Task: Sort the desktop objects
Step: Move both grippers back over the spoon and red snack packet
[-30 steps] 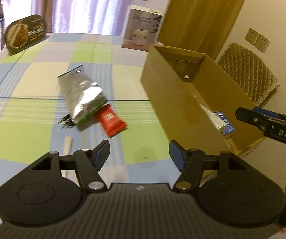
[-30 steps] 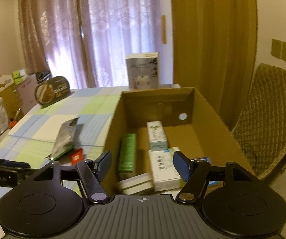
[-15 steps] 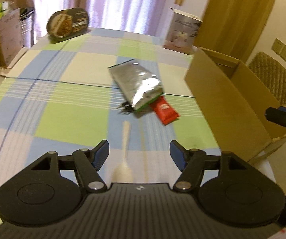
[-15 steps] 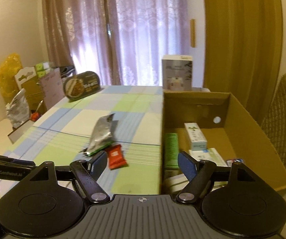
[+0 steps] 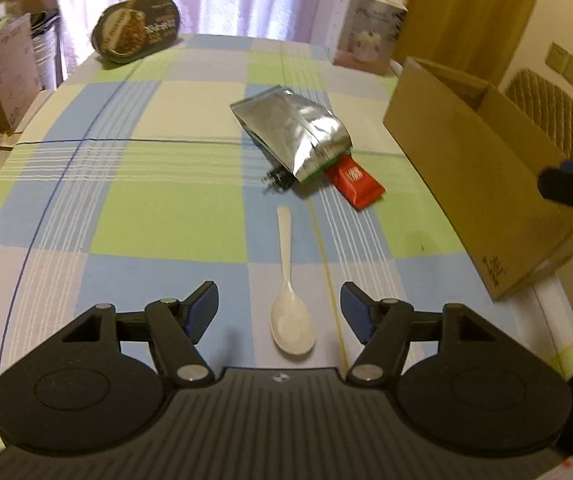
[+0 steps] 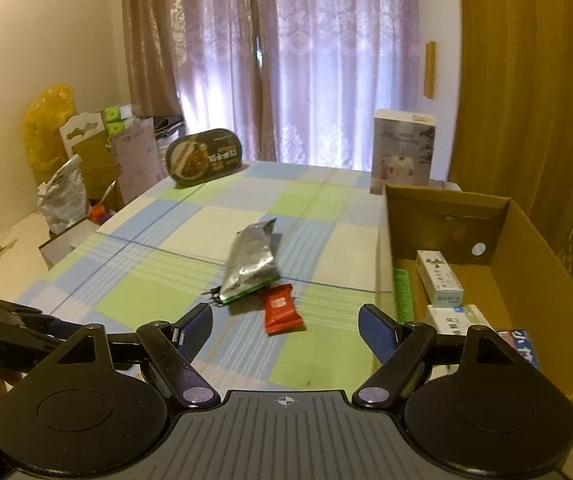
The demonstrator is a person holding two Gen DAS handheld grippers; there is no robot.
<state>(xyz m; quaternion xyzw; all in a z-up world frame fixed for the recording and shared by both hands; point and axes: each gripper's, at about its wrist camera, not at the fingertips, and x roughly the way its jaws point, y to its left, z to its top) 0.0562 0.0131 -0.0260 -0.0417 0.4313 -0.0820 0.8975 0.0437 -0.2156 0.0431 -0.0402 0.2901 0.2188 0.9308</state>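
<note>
White plastic is the material of the spoon (image 5: 289, 280), which is laid flat on the desk (image 5: 158, 208) with its bowl nearest the left wrist camera and its handle directed away. The spoon bowl is framed between the blue-padded fingers (image 5: 202, 310) of the left gripper (image 5: 279, 309); these are spread wide, and nothing is held between them. No contact with the spoon is shown.

Beyond the spoon handle, a silver foil pouch (image 5: 292, 136) is seen lying on the checked cloth. A red snack bar (image 5: 355, 185) is partly covered by the pouch's lower edge, and a small dark item (image 5: 274, 179) protrudes at the pouch's left corner; its nature cannot be determined.

A cardboard box (image 5: 466, 184) is placed at the right edge of the desk, well apart from the spoon. In the right wrist view, the box (image 6: 526, 280) is shown open at the top, with several small cartons (image 6: 440, 278) and a green packet (image 6: 402, 294) inside.

The right gripper (image 6: 284, 328) is held above the desk with its fingers (image 6: 378, 334) likewise spread and empty; the snack bar (image 6: 281, 313) and pouch (image 6: 251, 262) appear ahead of it.

At the far end of the desk, an oval dark food tray (image 5: 136, 29) is propped on edge, and a white product carton (image 5: 364, 30) is stood upright.
</note>
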